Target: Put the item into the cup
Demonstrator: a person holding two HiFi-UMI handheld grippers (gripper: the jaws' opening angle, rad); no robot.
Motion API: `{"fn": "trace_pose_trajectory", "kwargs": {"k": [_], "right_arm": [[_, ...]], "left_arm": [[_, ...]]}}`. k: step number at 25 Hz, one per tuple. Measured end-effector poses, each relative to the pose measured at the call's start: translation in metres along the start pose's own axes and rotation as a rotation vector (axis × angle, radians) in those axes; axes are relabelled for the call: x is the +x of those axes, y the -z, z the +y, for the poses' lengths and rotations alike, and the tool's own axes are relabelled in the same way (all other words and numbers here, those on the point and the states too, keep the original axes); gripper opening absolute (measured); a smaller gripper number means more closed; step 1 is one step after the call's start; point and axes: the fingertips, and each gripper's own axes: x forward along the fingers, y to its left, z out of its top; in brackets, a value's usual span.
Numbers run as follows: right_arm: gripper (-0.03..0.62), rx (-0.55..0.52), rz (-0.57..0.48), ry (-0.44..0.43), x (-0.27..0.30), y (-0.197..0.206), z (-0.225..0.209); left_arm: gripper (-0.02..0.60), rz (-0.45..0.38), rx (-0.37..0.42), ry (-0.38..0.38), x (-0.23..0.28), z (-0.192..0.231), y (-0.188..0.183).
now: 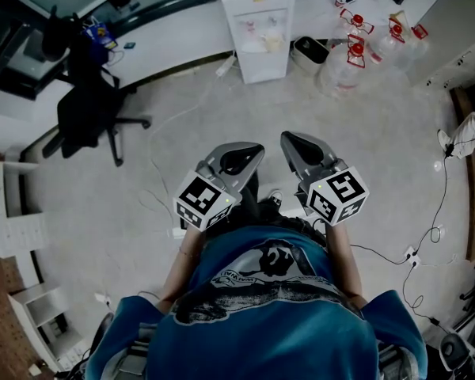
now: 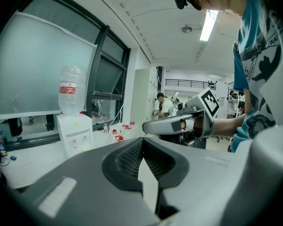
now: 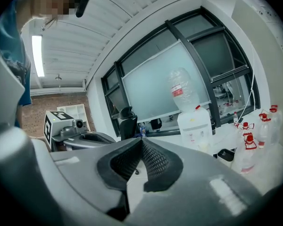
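No cup and no item shows in any view. The person holds both grippers close in front of the torso, above the floor, pointing forward. My left gripper [image 1: 250, 150] is shut with nothing between its jaws; in the left gripper view its pads meet at the tip [image 2: 142, 141]. My right gripper [image 1: 290, 140] is also shut and empty, its pads touching in the right gripper view [image 3: 141, 141]. Each gripper shows in the other's view: the right gripper [image 2: 179, 125] and the left gripper [image 3: 80, 136], side by side and apart.
A white water dispenser [image 1: 256, 26] stands ahead by the wall, with several large water jugs [image 1: 356, 50] to its right. A black office chair [image 1: 91, 109] stands at the left by a desk. Cables [image 1: 427, 236] trail on the floor at the right; white shelving [image 1: 16, 220] stands at the left.
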Motion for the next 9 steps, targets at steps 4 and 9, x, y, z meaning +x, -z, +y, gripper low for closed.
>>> {"fn": "trace_pose_trajectory", "kwargs": {"k": [4, 9], "right_arm": [[0.0, 0.008, 0.002, -0.006, 0.0017, 0.0023, 0.001], [0.0, 0.008, 0.014, -0.005, 0.0097, 0.0065, 0.0]], "left_arm": [[0.014, 0.003, -0.004, -0.001, -0.001, -0.0006, 0.002], [0.014, 0.016, -0.006, -0.005, -0.0028, 0.0038, 0.0056]]}}
